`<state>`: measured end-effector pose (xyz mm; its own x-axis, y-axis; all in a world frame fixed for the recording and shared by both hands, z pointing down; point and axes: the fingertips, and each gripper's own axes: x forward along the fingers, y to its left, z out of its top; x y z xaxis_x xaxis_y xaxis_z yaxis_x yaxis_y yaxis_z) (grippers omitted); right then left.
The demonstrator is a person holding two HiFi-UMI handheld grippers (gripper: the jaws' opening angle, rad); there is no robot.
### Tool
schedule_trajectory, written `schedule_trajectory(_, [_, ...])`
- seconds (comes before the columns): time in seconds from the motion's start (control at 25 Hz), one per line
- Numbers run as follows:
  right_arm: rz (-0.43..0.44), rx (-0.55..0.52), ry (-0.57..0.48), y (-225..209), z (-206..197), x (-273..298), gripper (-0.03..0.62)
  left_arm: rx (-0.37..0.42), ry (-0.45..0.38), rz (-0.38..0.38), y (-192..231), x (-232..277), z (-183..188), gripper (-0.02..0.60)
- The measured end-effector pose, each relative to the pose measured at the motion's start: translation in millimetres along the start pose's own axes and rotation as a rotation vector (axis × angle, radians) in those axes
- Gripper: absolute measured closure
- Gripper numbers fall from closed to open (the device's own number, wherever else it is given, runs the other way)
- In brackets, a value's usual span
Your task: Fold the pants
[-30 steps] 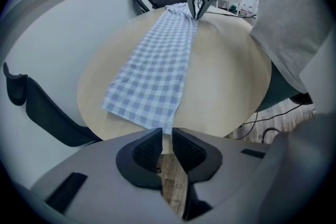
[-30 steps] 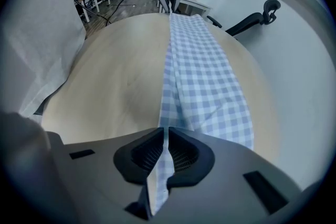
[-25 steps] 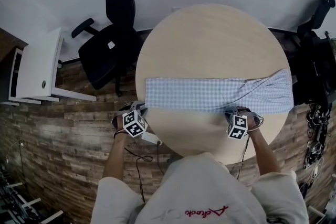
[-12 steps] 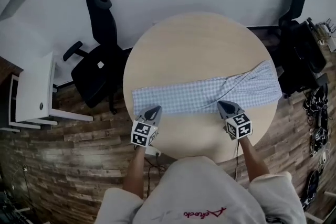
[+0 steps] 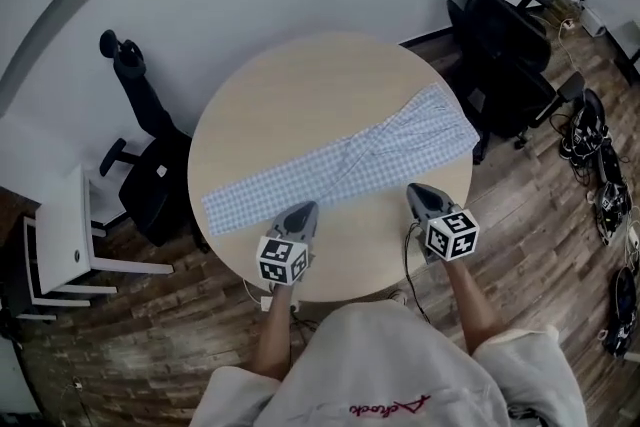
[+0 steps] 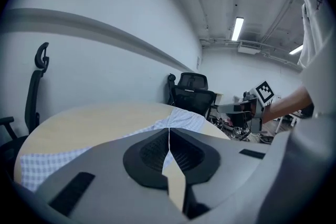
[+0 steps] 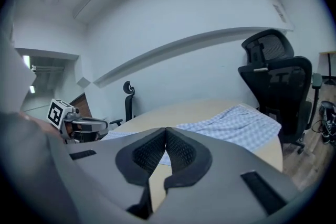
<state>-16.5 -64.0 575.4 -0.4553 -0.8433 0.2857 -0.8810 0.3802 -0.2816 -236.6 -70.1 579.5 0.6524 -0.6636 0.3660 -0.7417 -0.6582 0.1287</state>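
Observation:
The blue-and-white checked pants [image 5: 340,165] lie flat in a long strip across the round wooden table [image 5: 300,95], from its left edge to its far right edge. My left gripper [image 5: 303,211] hovers over the near part of the table just short of the cloth, jaws shut with nothing in them. My right gripper [image 5: 415,194] hangs level with it to the right, also shut and empty. In the left gripper view, the shut left gripper [image 6: 169,131] points along the pants [image 6: 181,119]. From the right gripper [image 7: 166,131], the pants [image 7: 236,123] spread ahead.
A black office chair [image 5: 150,185] stands at the table's left. More black chairs [image 5: 510,55] crowd its far right. A white side table [image 5: 65,245] sits at the left. Cables [image 5: 600,175] lie on the wooden floor at the right.
Both grippers have lifted off the pants' near edge and turned from pointing down to pointing forward. My head view has swung, so the strip now runs diagonally.

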Motion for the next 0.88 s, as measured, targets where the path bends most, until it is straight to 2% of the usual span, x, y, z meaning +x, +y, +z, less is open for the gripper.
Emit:
schedule_trajectory(0.16, [-0.041,0.012,-0.038,-35,0,-53,0.563,0.041,0.020,-0.023,-48,19,-3,0.546])
schedule_trajectory(0.44, [-0.095,0.040,-0.057,-91,-7,-118,0.563,0.053,0.055,-0.058,-115,49,-9,0.546])
schedule_trajectory(0.6, [-0.110,0.050,-0.063,-108,-8,-135,0.563,0.041,0.069,-0.056,-126,57,-14,0.546])
schedule_trajectory(0.88, [-0.103,0.037,-0.051,-134,-2,-134,0.563,0.030,0.092,-0.030,-119,80,-19,0.546])
